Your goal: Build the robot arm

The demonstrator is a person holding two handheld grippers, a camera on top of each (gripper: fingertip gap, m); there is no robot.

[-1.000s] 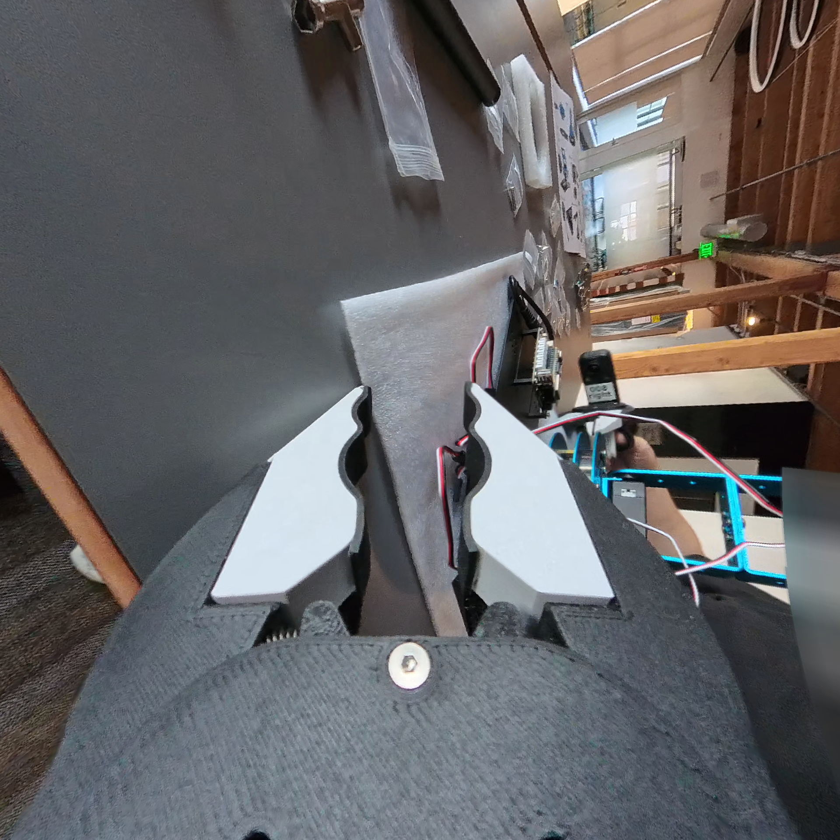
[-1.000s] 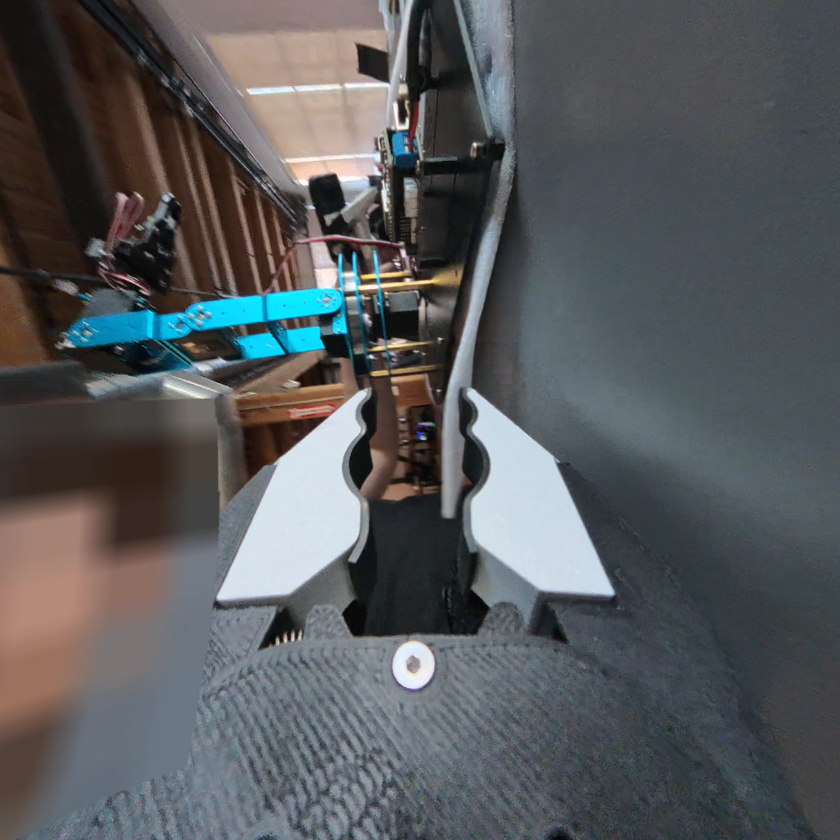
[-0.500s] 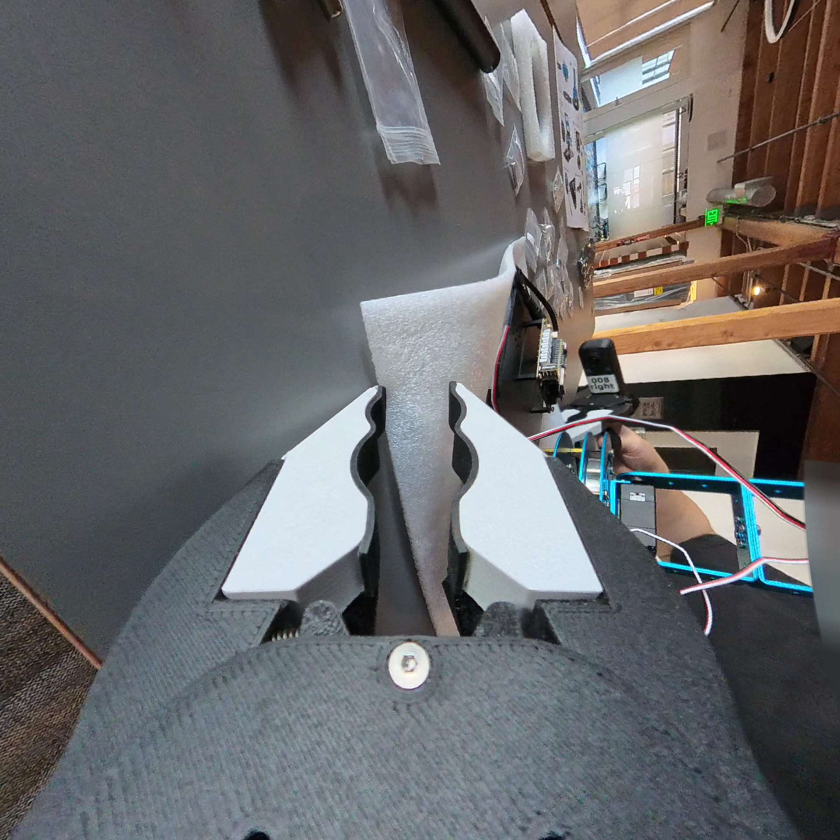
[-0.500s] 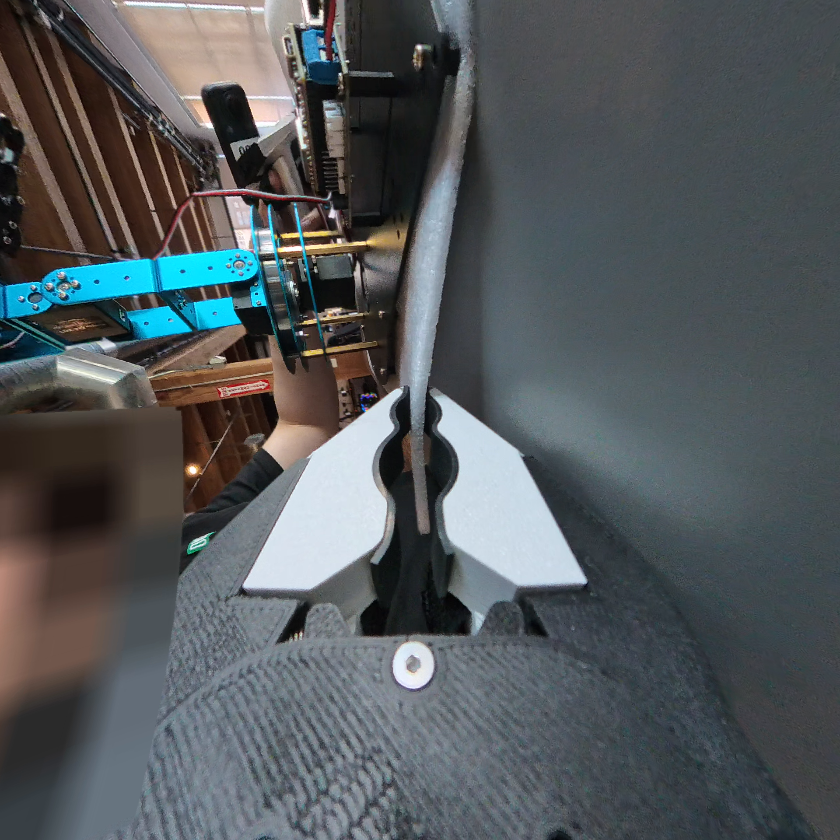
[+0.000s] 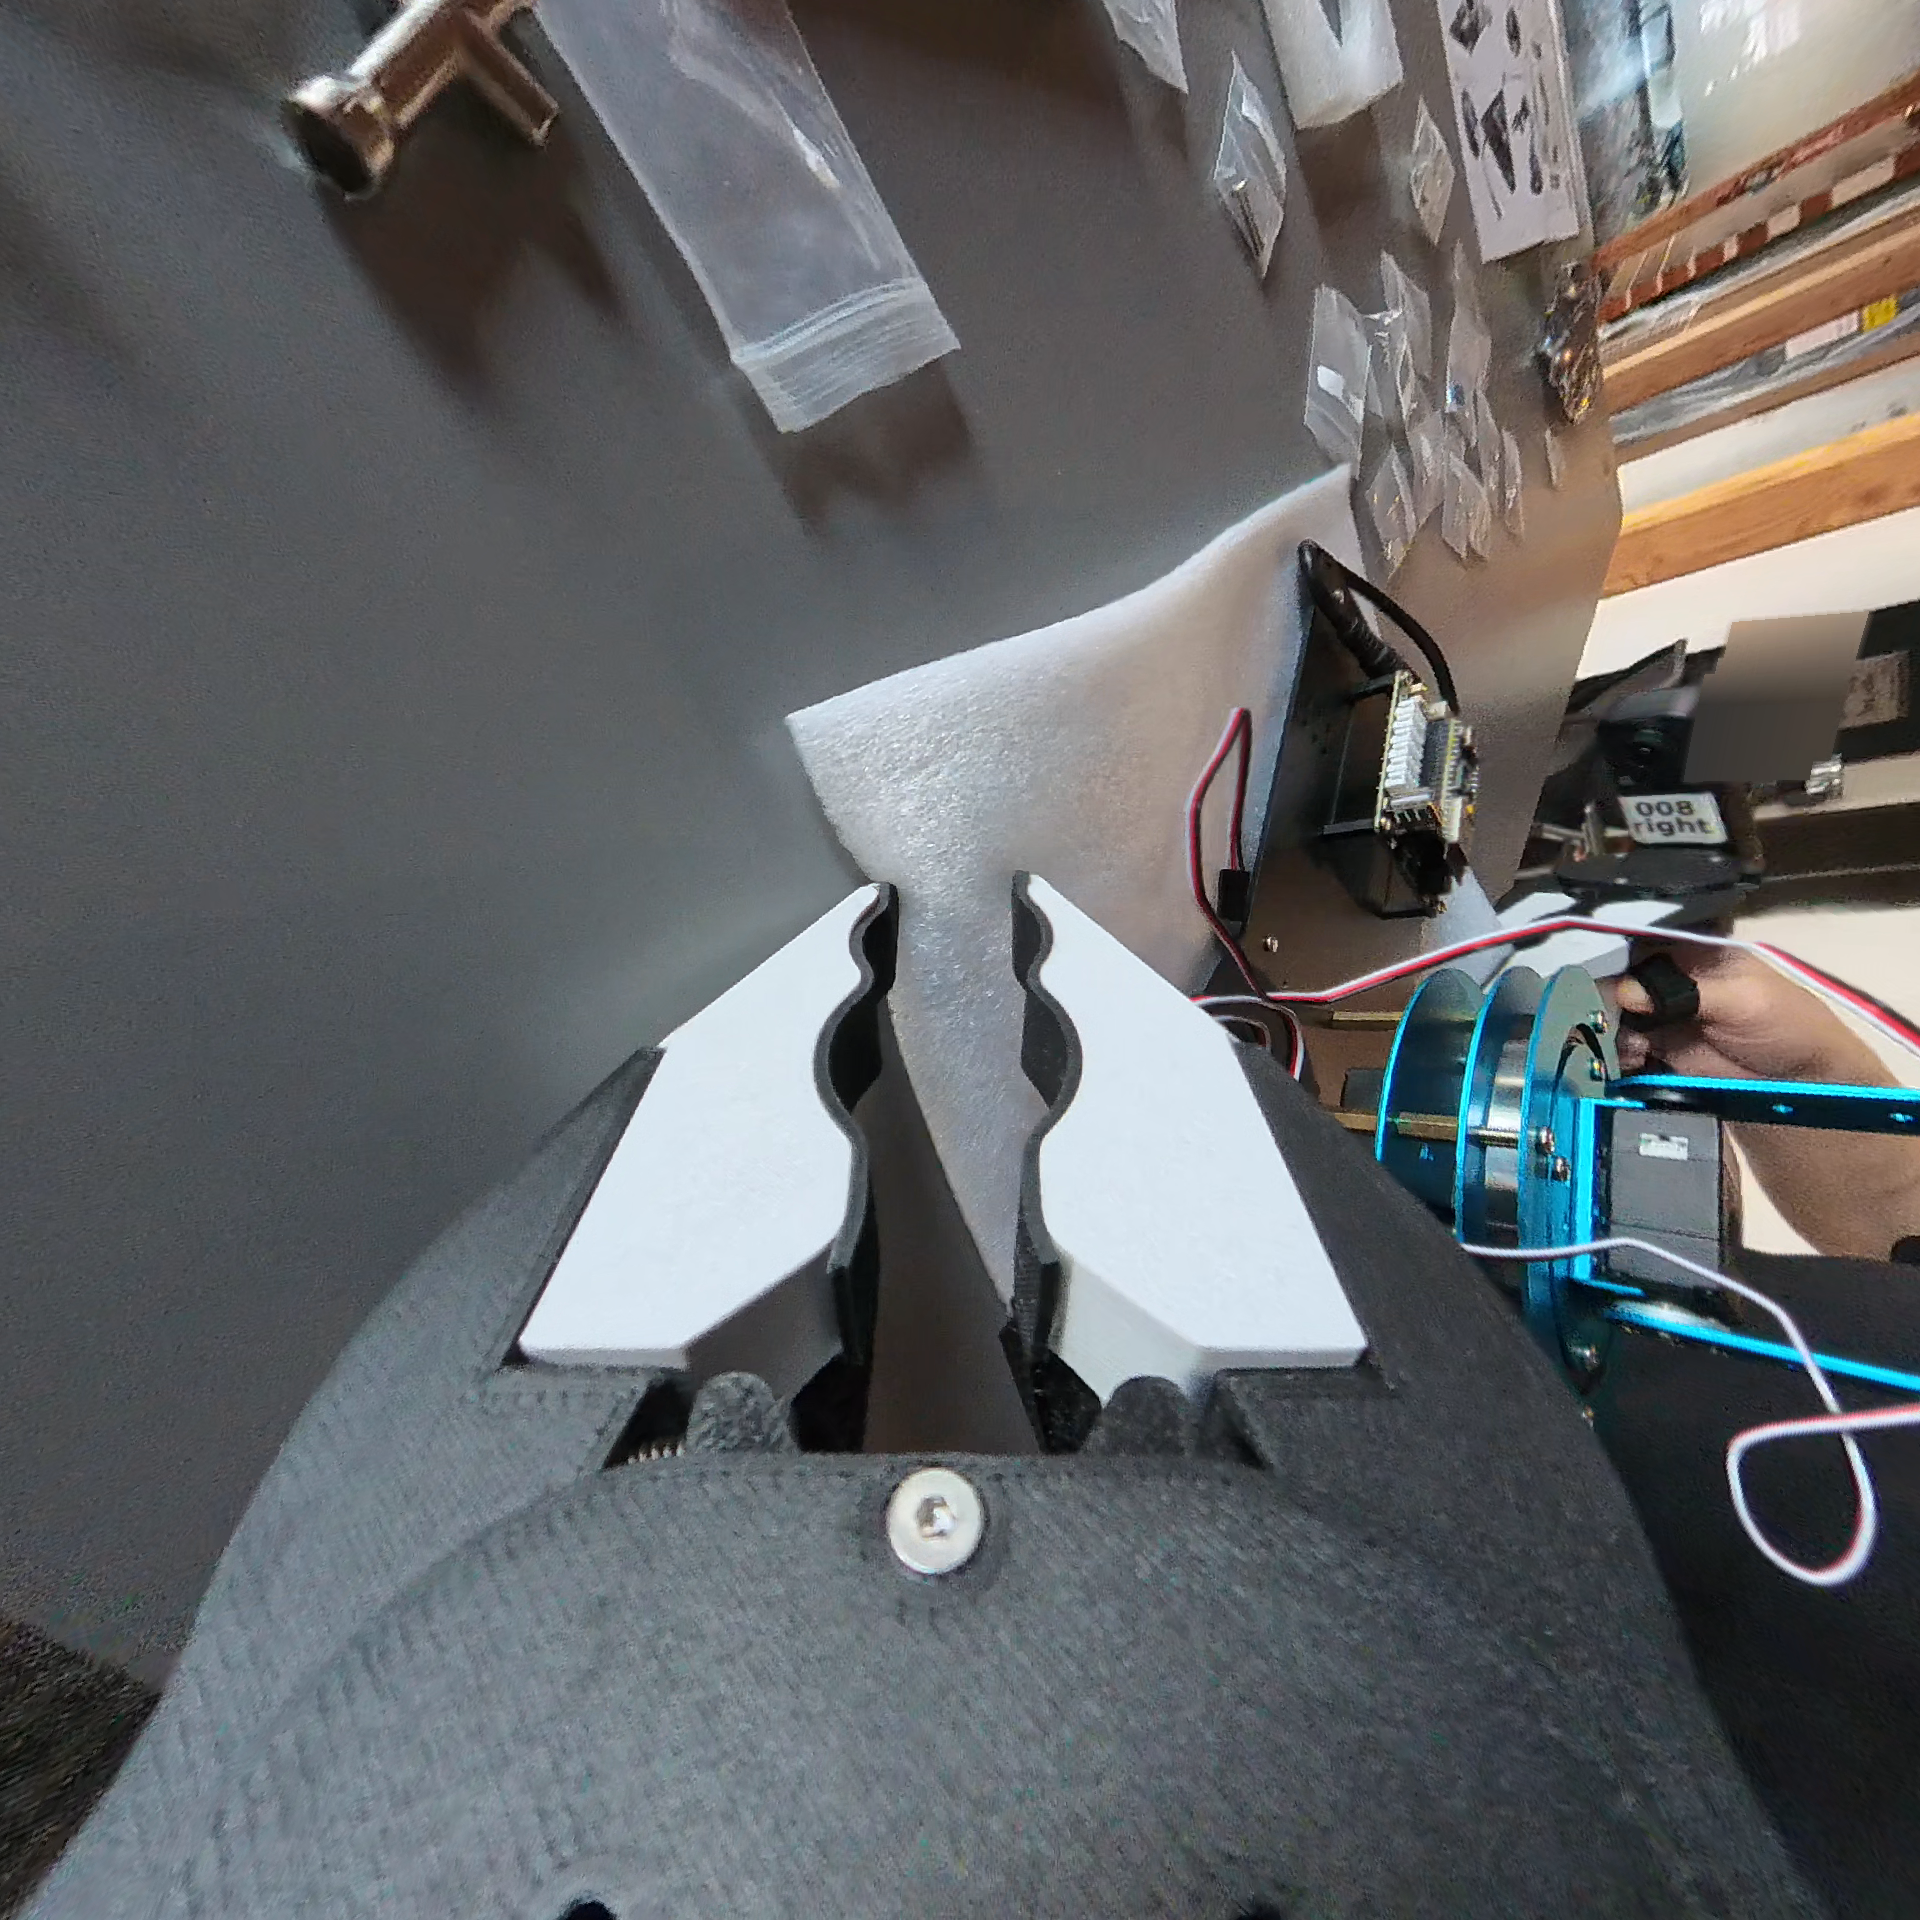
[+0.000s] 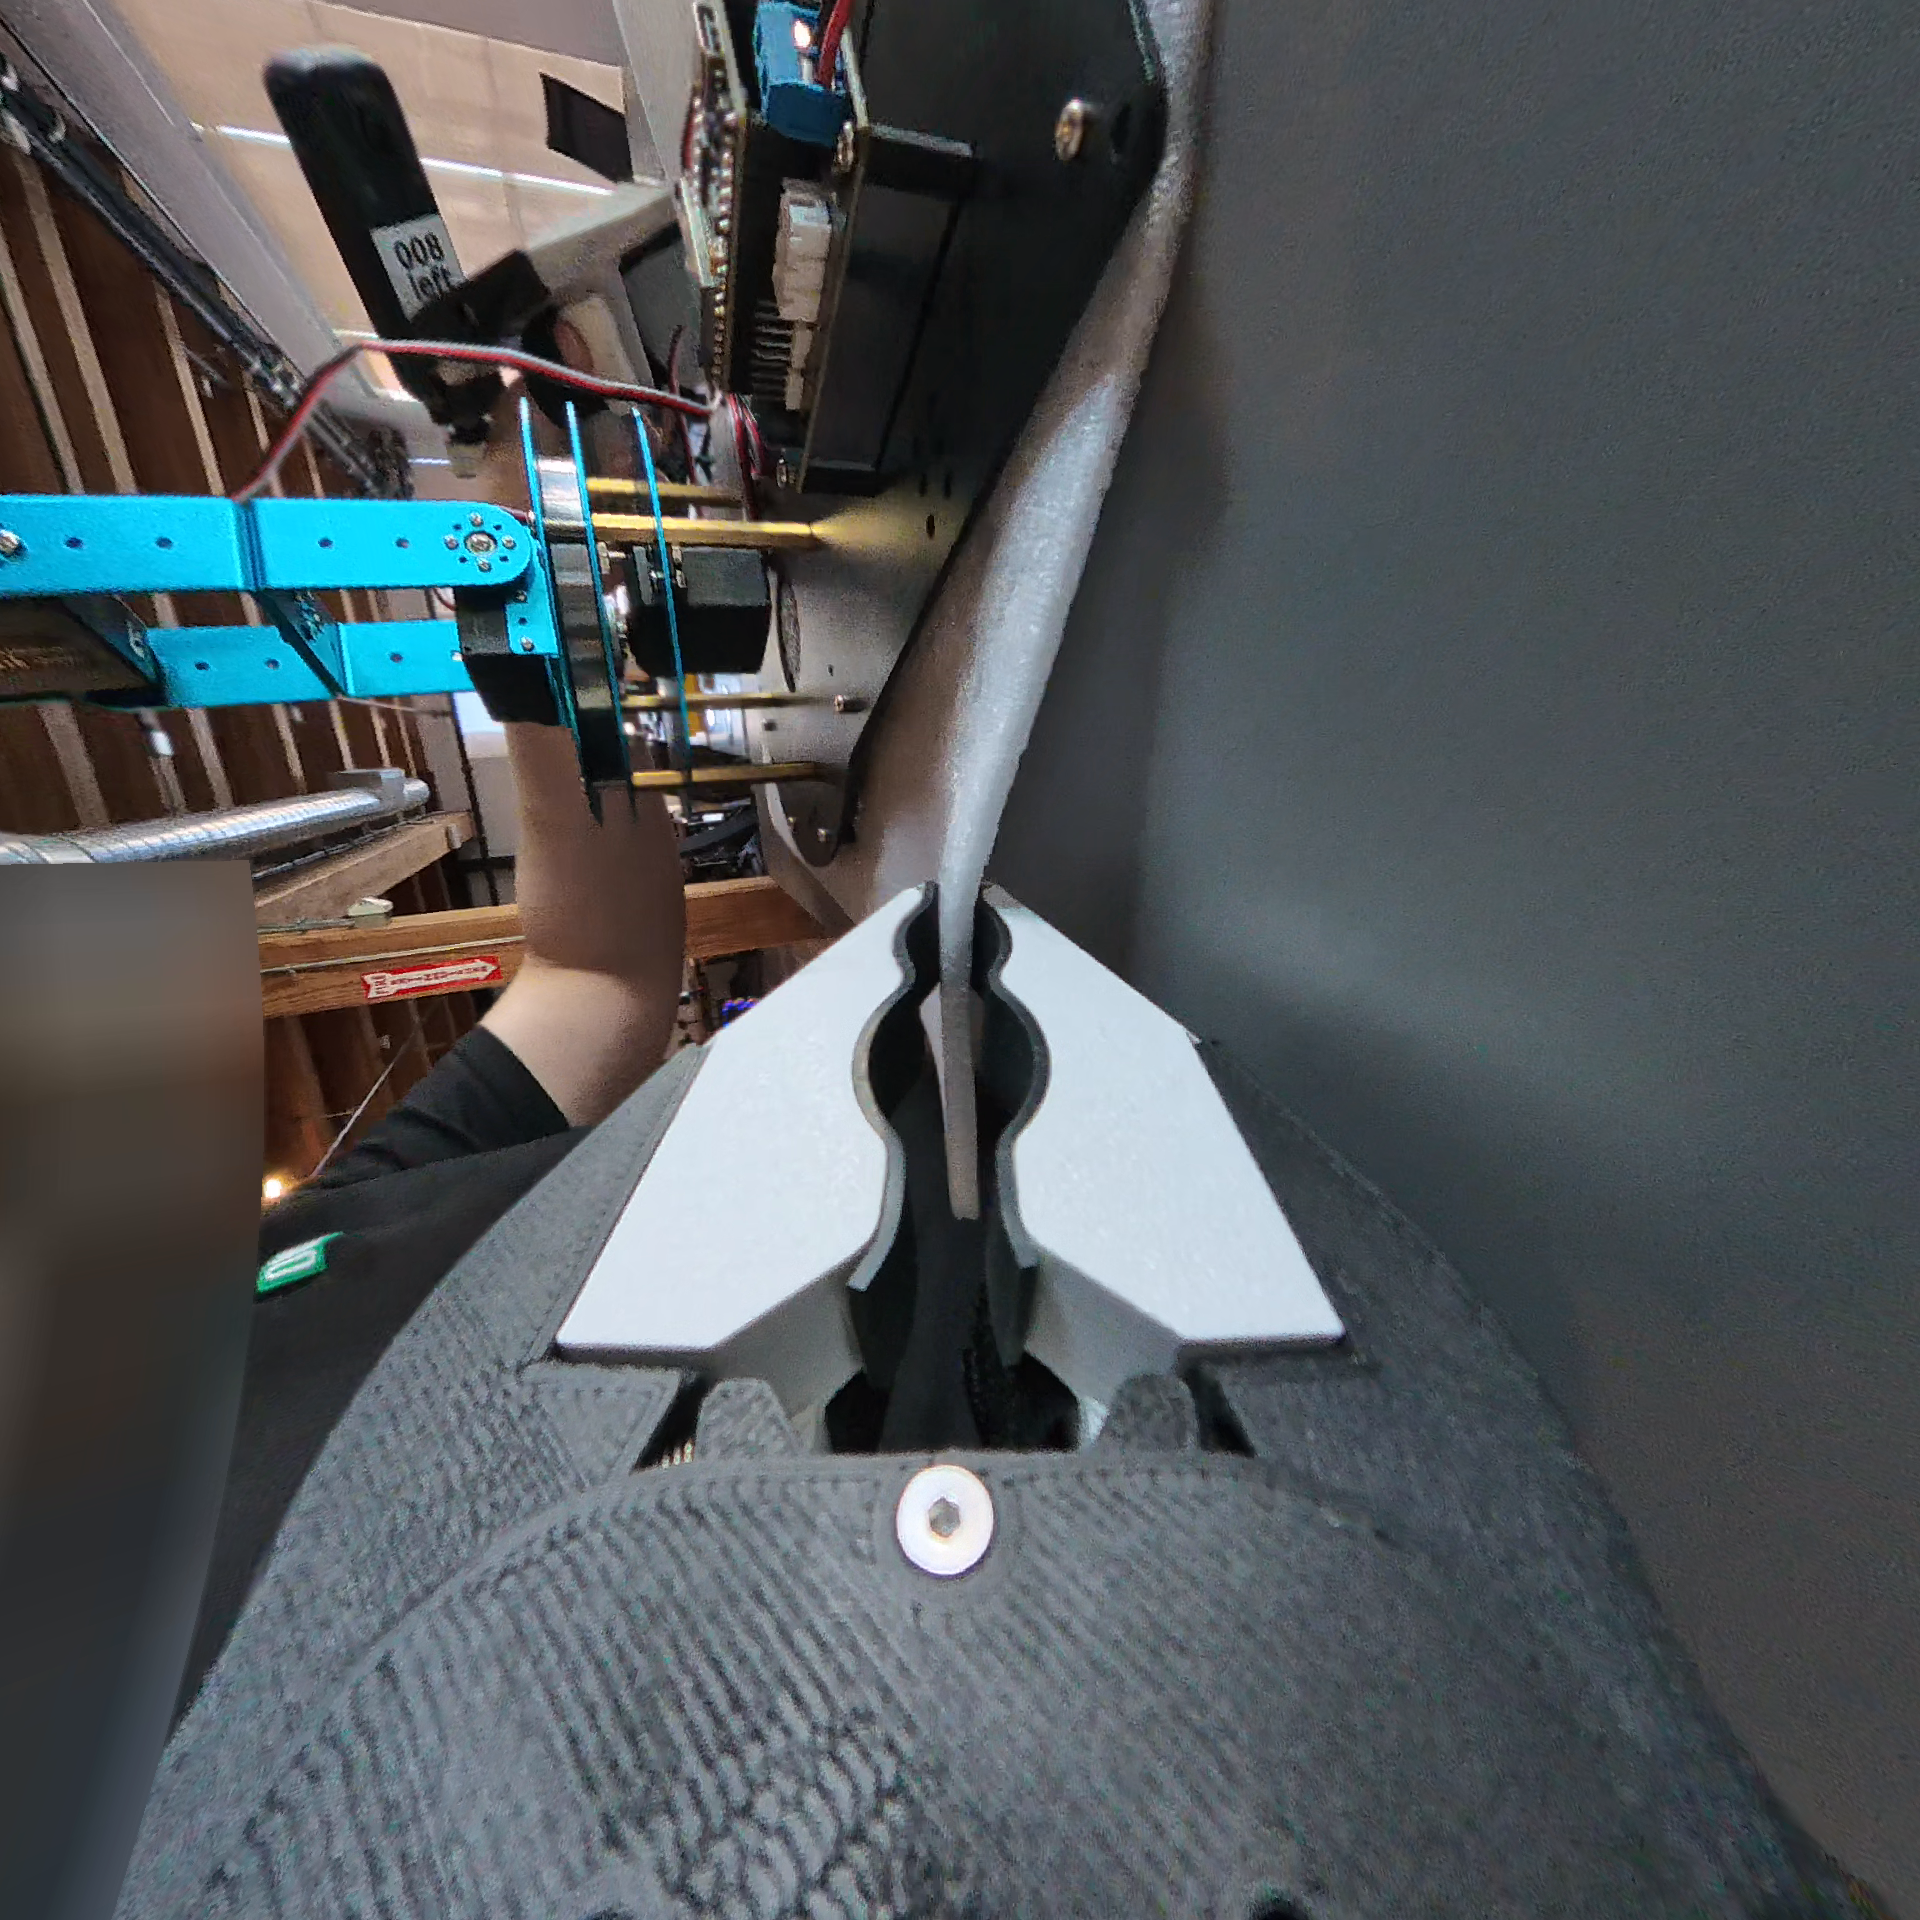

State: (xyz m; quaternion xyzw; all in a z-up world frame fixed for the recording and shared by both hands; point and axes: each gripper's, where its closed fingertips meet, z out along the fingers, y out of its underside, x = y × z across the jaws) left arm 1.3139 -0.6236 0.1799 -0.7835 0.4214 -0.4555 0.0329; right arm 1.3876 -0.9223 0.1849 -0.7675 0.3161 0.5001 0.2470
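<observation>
Foam sheet (image 5: 997,790), white, thin, pinched by right gripper (image 6: 958,902); left gripper (image 5: 948,896) parted around corner (contact unclear).

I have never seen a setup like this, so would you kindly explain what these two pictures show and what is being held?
A person holds one two-finger tool in each hand, and a camera on each looks forward along its white fingers. Both views are turned sideways, so the dark grey table looks like a wall.

In the left wrist view, the left tool is slightly open around a corner of a thin white foam sheet.

In the right wrist view, the right tool is shut on another edge of that sheet.

On the sheet stands a blue metal robot arm on a black base plate. Clear plastic bags lie farther along the table.
</observation>
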